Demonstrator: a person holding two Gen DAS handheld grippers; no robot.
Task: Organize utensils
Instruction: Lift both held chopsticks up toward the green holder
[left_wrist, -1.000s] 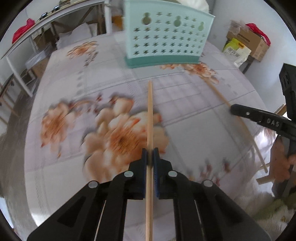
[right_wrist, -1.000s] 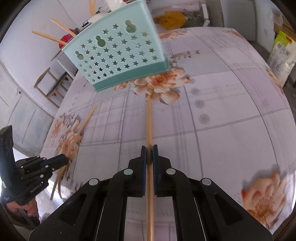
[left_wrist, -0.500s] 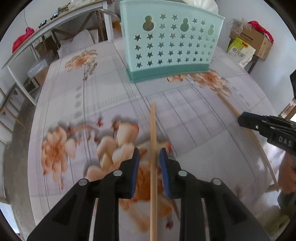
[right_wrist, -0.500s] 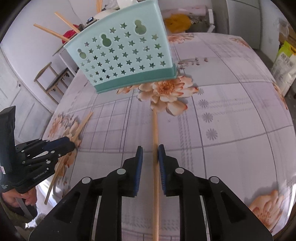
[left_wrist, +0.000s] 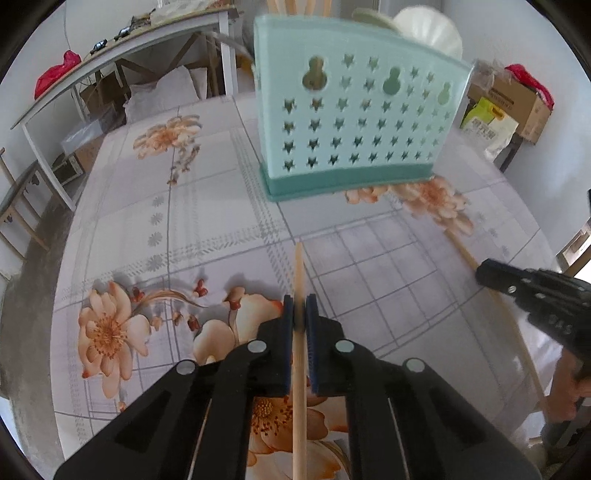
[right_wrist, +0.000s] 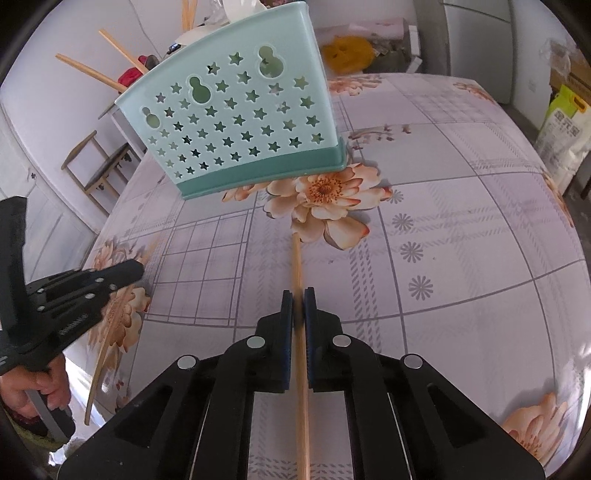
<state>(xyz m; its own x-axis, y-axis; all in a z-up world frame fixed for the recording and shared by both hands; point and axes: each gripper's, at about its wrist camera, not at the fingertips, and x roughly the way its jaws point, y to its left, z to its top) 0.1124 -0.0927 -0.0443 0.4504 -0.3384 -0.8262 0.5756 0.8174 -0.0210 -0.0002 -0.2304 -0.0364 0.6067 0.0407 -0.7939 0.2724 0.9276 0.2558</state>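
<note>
Wooden and pale, a chopstick (left_wrist: 298, 354) runs straight up the middle of our left wrist view, pinched between the blue pads of our left claw (left_wrist: 299, 314); its tip pokes out beyond the pads toward the teal holder (left_wrist: 354, 122), which stands farther off on the floral worktop (left_wrist: 184, 206). At the right edge we see our right claw (left_wrist: 484, 271) with its own stick (left_wrist: 517, 339) trailing back over the worktop's edge.

In the right wrist view our right claw (right_wrist: 298, 308) is pressed onto the other chopstick (right_wrist: 301, 369), which lies along the centre line and points at the holder (right_wrist: 236, 122). More sticks (right_wrist: 92, 72) rise out of the holder's top. At the left our left claw (right_wrist: 135, 267) shows, clamped on its chopstick (right_wrist: 98, 373), with a hand (right_wrist: 37, 391) below on the grip.
</note>
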